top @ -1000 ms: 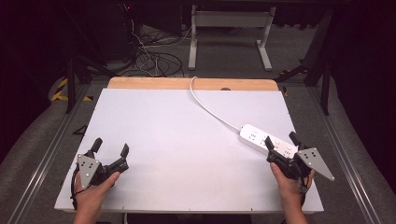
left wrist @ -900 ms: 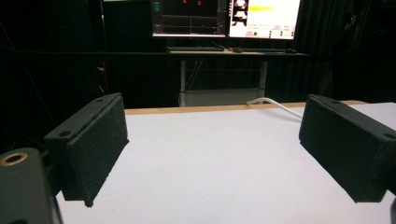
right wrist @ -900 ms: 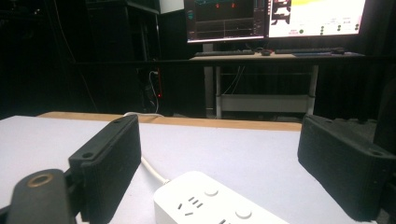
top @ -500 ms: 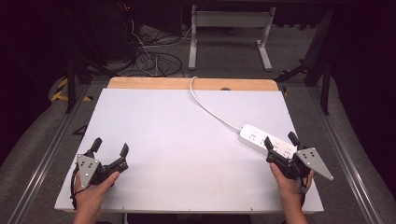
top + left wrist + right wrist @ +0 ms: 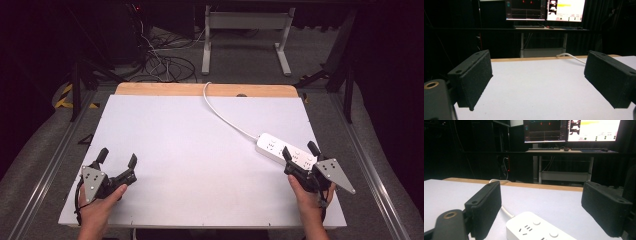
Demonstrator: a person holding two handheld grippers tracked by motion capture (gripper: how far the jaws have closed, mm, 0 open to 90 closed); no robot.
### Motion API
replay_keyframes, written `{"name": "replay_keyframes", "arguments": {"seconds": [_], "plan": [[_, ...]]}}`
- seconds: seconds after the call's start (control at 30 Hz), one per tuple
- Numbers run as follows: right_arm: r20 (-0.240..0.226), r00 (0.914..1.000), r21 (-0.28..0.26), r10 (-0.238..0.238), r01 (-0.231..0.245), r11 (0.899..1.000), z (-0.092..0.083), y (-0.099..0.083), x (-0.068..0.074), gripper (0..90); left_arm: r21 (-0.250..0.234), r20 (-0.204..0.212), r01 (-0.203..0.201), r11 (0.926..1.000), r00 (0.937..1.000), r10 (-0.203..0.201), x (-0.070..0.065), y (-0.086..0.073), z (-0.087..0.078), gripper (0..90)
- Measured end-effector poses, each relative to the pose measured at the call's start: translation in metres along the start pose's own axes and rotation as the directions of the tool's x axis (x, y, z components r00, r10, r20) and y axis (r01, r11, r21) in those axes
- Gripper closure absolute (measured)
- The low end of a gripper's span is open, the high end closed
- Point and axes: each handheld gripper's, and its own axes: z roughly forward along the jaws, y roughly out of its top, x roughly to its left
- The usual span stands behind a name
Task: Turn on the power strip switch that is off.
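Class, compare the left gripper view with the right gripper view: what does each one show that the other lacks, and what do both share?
Left gripper view alone: bare white table between its open jaws, with the cable far off. Right gripper view alone: the white power strip close between its open jaws, sockets and buttons visible. Both share: the table's wooden far edge, the lit monitors and the desk behind.

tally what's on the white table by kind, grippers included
Power strip, white, with its cable: 1
Handheld grippers, black, both open: 2, the left gripper and the right gripper
Total: 3
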Motion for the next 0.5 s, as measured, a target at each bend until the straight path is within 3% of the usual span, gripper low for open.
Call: {"name": "replay_keyframes", "arguments": {"seconds": [0.5], "plan": [[0.003, 1.0000, 0.004, -0.004, 0.004, 1.000, -0.0004, -0.0002, -0.0015, 17.5, 0.002, 0.006, -0.005, 1.0000, 1.0000, 0.005, -0.0011, -0.0002, 0.0014, 8.6]]}}
